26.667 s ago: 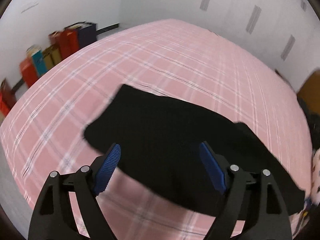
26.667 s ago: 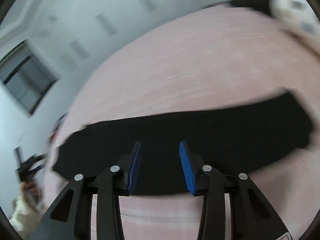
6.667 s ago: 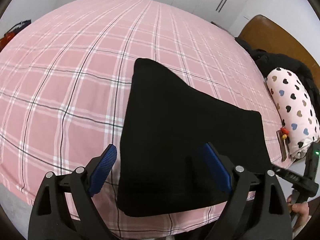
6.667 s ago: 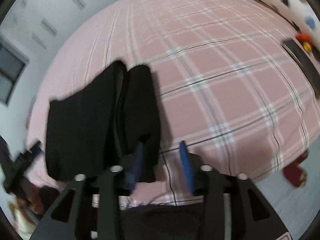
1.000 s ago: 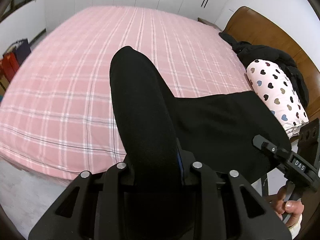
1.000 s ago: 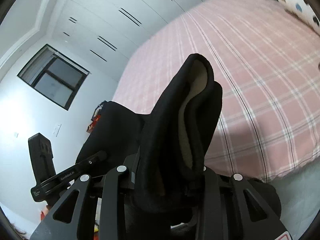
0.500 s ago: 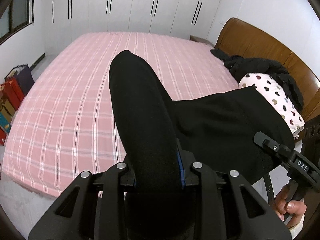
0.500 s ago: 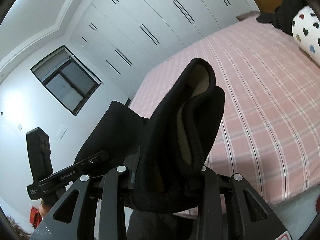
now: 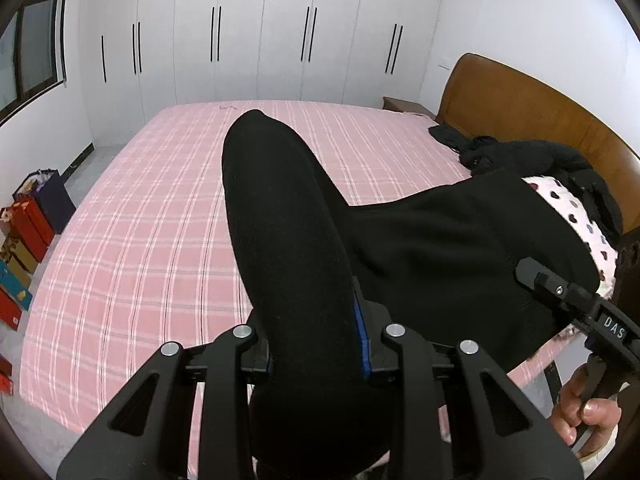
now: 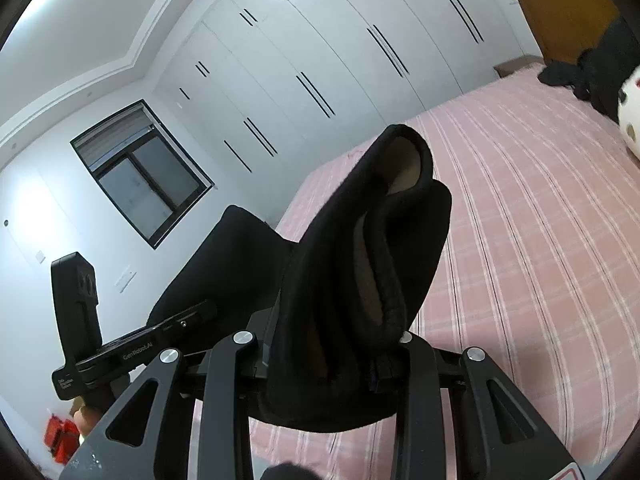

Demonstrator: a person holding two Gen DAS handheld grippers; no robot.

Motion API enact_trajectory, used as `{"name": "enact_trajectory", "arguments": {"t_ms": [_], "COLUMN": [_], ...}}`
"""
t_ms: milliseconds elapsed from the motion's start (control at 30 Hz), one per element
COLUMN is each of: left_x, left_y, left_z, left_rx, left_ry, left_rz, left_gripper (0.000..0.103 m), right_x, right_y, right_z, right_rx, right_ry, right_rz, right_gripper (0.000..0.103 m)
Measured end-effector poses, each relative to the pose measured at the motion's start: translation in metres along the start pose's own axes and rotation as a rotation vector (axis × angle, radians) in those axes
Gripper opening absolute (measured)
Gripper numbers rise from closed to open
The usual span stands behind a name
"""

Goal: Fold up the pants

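Clearly both grippers have hold of the black pants (image 9: 288,240), which hang in the air on the near side of the bed (image 9: 152,216); the left gripper (image 9: 316,336) has its jaws closed to a narrow gap on a thick rounded fold of the cloth, which bulges up and away between its arms; the right gripper (image 10: 332,340) is likewise clamped on a bunched fold whose pale lining (image 10: 372,280) shows at the open edge; the cloth spans from one gripper to the other. A hand (image 9: 584,412) grips the right handle at the lower right of the left view. Beyond, the pink checked sheet lies bare; a heart-print pillow (image 9: 580,216) and dark clothes (image 9: 520,156) sit at the far right by the wooden headboard (image 9: 520,108); white wardrobes (image 9: 260,40) line the far wall; boxes (image 9: 28,232) stand on the floor at left.
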State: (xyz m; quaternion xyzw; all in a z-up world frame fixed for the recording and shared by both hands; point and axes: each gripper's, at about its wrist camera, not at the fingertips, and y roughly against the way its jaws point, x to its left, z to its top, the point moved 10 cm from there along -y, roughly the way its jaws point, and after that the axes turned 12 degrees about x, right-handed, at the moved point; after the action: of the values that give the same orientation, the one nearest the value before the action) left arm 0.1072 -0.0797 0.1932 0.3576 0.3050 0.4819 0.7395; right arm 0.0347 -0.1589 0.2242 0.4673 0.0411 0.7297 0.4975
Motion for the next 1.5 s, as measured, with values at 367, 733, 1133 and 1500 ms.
{"name": "enact_trajectory", "arguments": {"t_ms": [367,733,1133,1500], "left_x": [0.032,0.081,0.129,0.1], "left_y": [-0.087,-0.279,-0.287,-0.382], "left_z": [0.076,0.075,-0.012,-0.025], "left_rx": [-0.039,0.015,0.082,0.277], "left_ry": [0.025,0.056,0.19,0.062], "left_rz": [-0.028,0.004,0.282,0.291], "left_gripper": [0.027,0.041,0.089,0.084], "right_x": [-0.069,-0.218,-0.211,-0.254], "right_y": [-0.098,-0.249,-0.239,-0.305], "right_z": [0.075,0.055,0.001,-0.01], "right_rx": [-0.017,0.093,0.089,0.21], "right_ry": [-0.016,-0.166,-0.018,-0.075], "right_rz": [0.014,-0.1,-0.251,-0.382], "right_gripper": [0.029,0.042,0.028,0.015]}}
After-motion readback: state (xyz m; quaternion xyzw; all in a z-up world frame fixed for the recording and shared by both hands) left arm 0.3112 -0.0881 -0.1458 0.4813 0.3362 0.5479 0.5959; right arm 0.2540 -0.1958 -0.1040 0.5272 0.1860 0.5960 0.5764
